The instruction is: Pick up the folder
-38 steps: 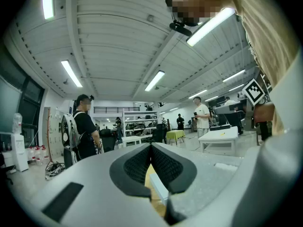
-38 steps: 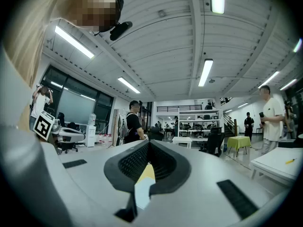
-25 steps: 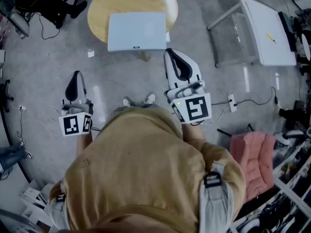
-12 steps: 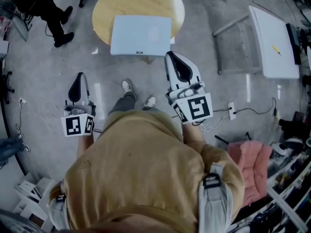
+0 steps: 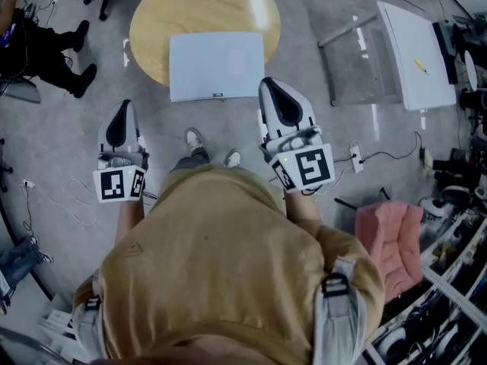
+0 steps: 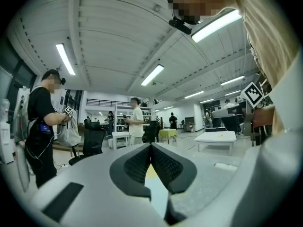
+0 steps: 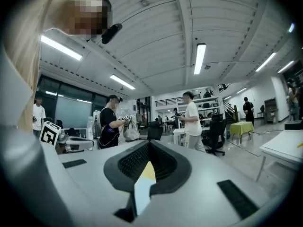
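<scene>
Moved since a second ago: both grippers have come forward toward the round table; the left gripper [image 5: 125,109] has drawn more nearly level with the right gripper [image 5: 268,88].
Folder: a pale blue-grey folder [image 5: 217,65] lies flat and untouched on the near half of the round wooden table [image 5: 205,6], its near edge overhanging the rim.
Left gripper: jaws closed tip to tip, nothing between them, held over the floor to the left of the table, short of the folder.
Right gripper: jaws fully together and empty; from the head view its tip lines up with the folder's near right corner, though contact cannot be judged.
Person: tan hooded top, seen from above, facing the table.
Surroundings: white table [image 5: 422,52] at right; pink cushion [image 5: 388,238] lower right.
</scene>
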`<state>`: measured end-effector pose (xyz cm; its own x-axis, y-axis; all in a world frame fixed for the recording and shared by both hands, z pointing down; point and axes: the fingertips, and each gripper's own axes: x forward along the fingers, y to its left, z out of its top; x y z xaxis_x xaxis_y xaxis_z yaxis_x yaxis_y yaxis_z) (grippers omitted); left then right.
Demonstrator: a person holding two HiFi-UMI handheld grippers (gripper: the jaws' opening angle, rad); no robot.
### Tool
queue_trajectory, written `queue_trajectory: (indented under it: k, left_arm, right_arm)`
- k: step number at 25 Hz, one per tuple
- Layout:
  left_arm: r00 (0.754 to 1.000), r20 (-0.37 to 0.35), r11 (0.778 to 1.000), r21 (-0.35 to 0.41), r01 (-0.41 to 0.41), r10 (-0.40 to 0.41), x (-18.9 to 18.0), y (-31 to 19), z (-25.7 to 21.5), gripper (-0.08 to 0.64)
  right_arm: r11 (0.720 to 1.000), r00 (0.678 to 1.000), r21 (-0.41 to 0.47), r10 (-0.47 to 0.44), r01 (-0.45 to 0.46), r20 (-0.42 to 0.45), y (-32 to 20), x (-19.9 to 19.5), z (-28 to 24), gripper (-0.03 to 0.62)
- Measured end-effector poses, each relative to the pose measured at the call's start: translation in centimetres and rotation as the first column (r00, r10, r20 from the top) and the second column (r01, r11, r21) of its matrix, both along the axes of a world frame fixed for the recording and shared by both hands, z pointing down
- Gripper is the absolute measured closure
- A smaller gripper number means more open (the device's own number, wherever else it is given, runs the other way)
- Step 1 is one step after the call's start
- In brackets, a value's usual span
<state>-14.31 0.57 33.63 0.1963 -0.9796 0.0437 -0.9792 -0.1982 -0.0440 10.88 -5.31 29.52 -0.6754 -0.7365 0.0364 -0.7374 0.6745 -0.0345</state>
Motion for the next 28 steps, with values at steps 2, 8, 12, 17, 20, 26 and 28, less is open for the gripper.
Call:
queue_trajectory:
  k: [2,8,12,17,20,26,28]
  left_arm:
    - [1.0,-0.005,1.0,-0.003,-0.024,0.024,-1.1,-1.3,0.2,0.557]
    - [0.995,-0.038,0.995,-0.023,-0.097,0.096,-3.5,-5.0,1.5,0.557]
    - [0.988,-0.056,0.988,-0.036,-0.148,0.146,-4.6,-6.9,2.5,0.557]
    - [0.982,-0.064,0.983,-0.038,-0.182,0.18,-4.7,-9.0,2.5,0.557]
    - [0.979,-0.056,0.98,-0.039,-0.197,0.195,-3.7,-9.7,2.4,0.557]
    - [0.983,-0.062,0.982,-0.06,-0.177,0.173,-1.7,-10.2,2.0,0.557]
    - [0.983,-0.048,0.981,-0.071,-0.183,0.18,-1.0,-10.3,1.8,0.557]
  right_arm:
    - [1.0,1.0,-0.006,0.018,-0.018,-0.006,-0.6,-1.0,-0.1,0.591]
    - [0.995,0.996,-0.054,0.081,-0.083,-0.034,-2.1,-3.3,0.9,0.591]
    - [0.989,0.992,-0.083,0.119,-0.123,-0.052,-2.3,-4.4,1.6,0.591]
    - [0.985,0.993,-0.132,0.101,-0.109,-0.066,-2.2,-4.9,3.0,0.591]
    - [0.977,0.999,-0.209,0.033,-0.04,-0.039,-1.8,-5.1,5.5,0.591]
    - [0.915,0.998,-0.403,-0.009,0.033,0.062,-1.7,-3.4,12.7,0.589]
    - [0.871,0.99,-0.487,0.002,0.067,0.14,-1.8,-3.1,15.0,0.585]
